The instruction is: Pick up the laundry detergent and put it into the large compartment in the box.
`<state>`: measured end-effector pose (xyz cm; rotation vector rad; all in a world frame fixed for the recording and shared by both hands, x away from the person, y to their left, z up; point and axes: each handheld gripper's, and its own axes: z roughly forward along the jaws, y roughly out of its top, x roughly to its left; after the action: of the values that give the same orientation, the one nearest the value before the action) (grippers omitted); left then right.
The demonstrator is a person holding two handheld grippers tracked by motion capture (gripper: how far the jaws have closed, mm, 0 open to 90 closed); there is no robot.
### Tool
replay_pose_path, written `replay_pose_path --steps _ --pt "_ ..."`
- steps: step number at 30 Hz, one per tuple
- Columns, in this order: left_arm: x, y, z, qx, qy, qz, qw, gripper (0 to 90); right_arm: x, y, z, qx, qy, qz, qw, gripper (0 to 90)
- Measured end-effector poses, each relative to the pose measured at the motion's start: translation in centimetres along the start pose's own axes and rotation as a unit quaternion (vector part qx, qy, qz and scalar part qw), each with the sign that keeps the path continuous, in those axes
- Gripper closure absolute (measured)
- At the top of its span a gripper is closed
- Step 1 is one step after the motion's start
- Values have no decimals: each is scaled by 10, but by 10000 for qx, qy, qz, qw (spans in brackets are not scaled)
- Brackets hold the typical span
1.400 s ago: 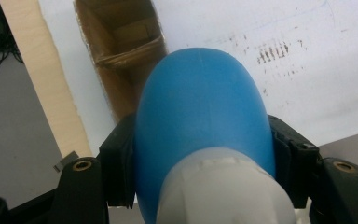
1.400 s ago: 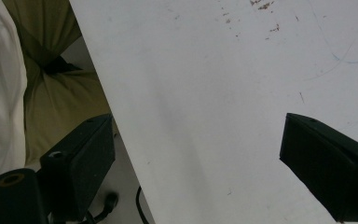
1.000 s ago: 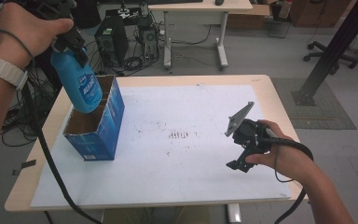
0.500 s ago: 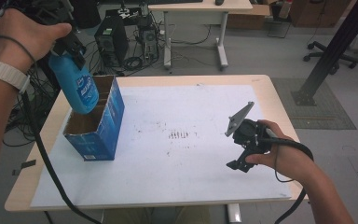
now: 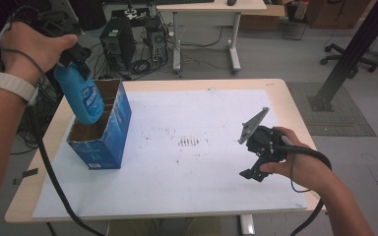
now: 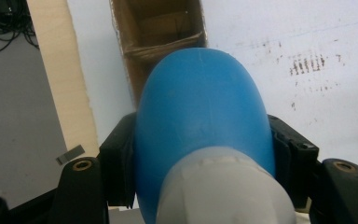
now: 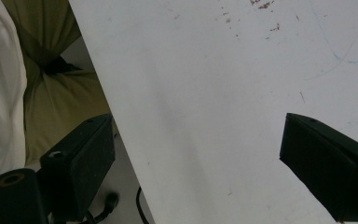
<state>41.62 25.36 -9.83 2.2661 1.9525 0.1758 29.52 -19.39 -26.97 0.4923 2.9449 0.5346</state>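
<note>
The left gripper clamped the blue bottle above the cardboard box; the right gripper rested wide open. Tilted, the bottle could snag the box's divider and tip it.

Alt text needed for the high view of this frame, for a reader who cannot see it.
The left gripper holds a blue bottle above an open blue cardboard box at the left of a white-topped table. The right gripper rests open near the table's right edge, holding nothing.
</note>
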Motion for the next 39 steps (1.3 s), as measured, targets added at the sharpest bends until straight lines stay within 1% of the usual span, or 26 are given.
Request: replay_pose_path --steps 10,13,16,20,22,25,27,39 --pt "6 0 16 -2 70 -91 9999 374 -1 0 2 7 18 -3 10000 103" --pt "8 -1 22 21 55 -103 9999 374 -1 0 2 9 24 2 10000 103" --pt "10 -1 28 11 24 -155 9999 374 -1 -1 2 10 20 -2 10000 103" --pt "12 -2 36 31 27 -166 9999 374 -1 -1 2 5 17 3 10000 103" --pt "12 -3 39 2 36 -178 9998 374 -1 -1 3 11 17 2 10000 103" --pt "14 -4 46 -3 8 -202 9998 374 0 -1 3 14 21 7 10000 103" --pt "14 -4 51 42 9 -204 9998 374 0 -1 3 11 21 12 10000 103" --pt "17 -7 83 132 -9 -250 9996 374 0 -2 5 23 30 28 10000 103"
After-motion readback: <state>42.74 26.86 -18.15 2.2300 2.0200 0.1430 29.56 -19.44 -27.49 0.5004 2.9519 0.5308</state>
